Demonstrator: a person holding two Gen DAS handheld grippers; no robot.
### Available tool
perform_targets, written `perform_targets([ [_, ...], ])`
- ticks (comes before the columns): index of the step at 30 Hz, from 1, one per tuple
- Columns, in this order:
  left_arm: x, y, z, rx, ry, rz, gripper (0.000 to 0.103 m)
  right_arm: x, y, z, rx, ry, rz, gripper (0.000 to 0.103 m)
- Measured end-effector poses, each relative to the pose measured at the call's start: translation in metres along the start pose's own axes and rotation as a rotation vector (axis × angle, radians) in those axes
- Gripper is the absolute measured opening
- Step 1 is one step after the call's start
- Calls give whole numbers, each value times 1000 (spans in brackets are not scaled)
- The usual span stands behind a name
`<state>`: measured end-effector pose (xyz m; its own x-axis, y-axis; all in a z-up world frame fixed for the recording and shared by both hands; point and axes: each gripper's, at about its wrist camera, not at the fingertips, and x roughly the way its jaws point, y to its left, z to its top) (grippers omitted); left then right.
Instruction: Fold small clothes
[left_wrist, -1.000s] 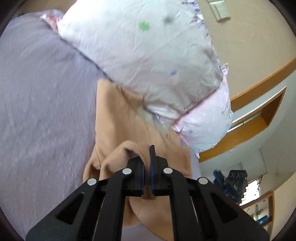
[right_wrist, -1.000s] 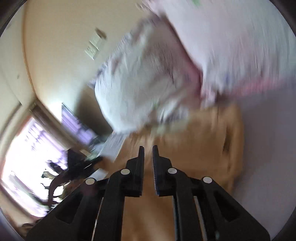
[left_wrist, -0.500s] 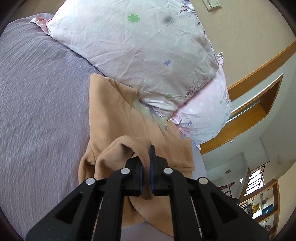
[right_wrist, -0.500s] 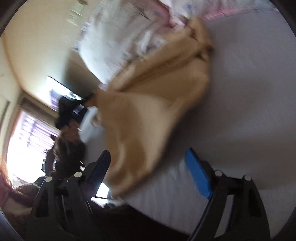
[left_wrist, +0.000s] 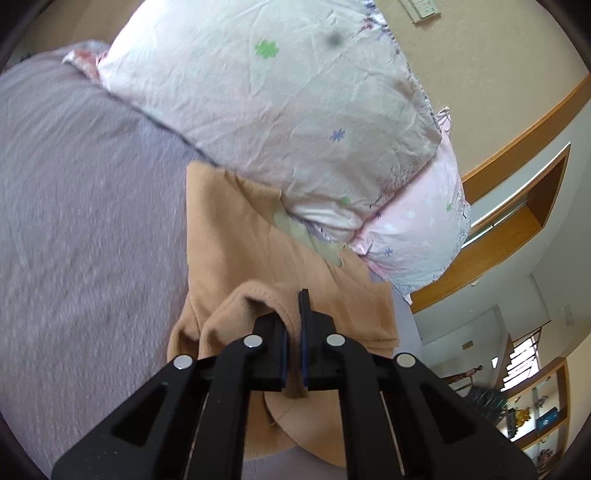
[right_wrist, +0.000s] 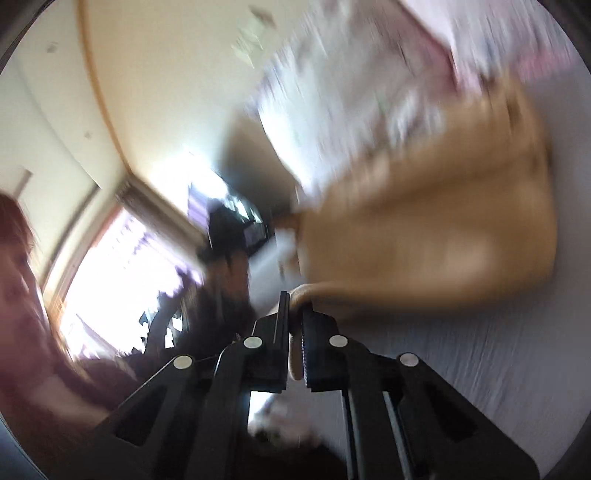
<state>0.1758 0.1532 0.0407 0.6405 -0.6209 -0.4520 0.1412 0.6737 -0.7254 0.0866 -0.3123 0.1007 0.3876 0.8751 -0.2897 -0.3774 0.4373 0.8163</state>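
A small tan fleece garment (left_wrist: 236, 240) lies on the lilac bedspread (left_wrist: 81, 221), its far edge tucked under the pillows. My left gripper (left_wrist: 292, 321) is shut on a bunched fold of it near its lower edge. In the blurred right wrist view the same garment (right_wrist: 436, 229) stretches up and to the right, and my right gripper (right_wrist: 293, 314) is shut on a rolled edge of it.
Two floral pillows, a white one (left_wrist: 280, 96) and a pink one (left_wrist: 417, 229), lie against the beige wall behind the garment. A wooden shelf (left_wrist: 517, 221) is on the right. A bright window (right_wrist: 122, 266) and the person's face (right_wrist: 18, 258) show in the right wrist view.
My right gripper was open half a second ago and has closed on the garment's edge while swinging fast. My left gripper has kept its hold with small shifts.
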Motion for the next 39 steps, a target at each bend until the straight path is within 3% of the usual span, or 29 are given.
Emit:
perform_targets([
  [4,11,-3,22,-12,-22,29,4,10,-16,85,-46,-145,-84,7],
  [6,25,0,38,-20,-40,67,4,29,-51,123,20,-203,-167,7],
  [10,61,27,69,-110,-58,163,4,48,-139,148,247,-253,-445,6],
  [14,79,52,79,-206,-24,172,4,71,-187,138,428,-164,-576,7],
  [16,78,56,81,-225,-19,138,6,70,-190,139,456,-153,-589,12],
  [17,75,56,82,-229,-29,116,9,67,-189,139,472,-157,-582,28],
  [18,68,55,84,-231,-50,84,24,59,-184,137,480,-204,-574,43],
  [19,59,52,86,-220,-82,68,46,51,-174,137,466,-253,-579,79],
  [20,50,49,90,-205,-115,76,55,44,-164,134,436,-304,-589,92],
  [21,41,46,93,-185,-154,90,67,35,-152,133,388,-365,-579,92],
  [23,27,38,96,-140,-175,107,68,30,-141,132,356,-375,-511,92],
  [25,24,35,95,-122,-122,150,70,36,-137,130,363,-315,-465,92],
  [28,26,37,82,-94,-8,200,70,50,-126,117,325,-225,-488,91],
  [31,29,38,62,-77,77,204,70,60,-120,102,276,-131,-461,91],
  [35,35,36,40,-56,141,242,70,79,-130,95,266,7,-564,90],
  [38,43,30,29,-32,147,289,67,57,-124,92,247,-114,-479,91],
  [39,44,28,27,-20,146,305,53,46,-123,91,246,-172,-454,92],
])
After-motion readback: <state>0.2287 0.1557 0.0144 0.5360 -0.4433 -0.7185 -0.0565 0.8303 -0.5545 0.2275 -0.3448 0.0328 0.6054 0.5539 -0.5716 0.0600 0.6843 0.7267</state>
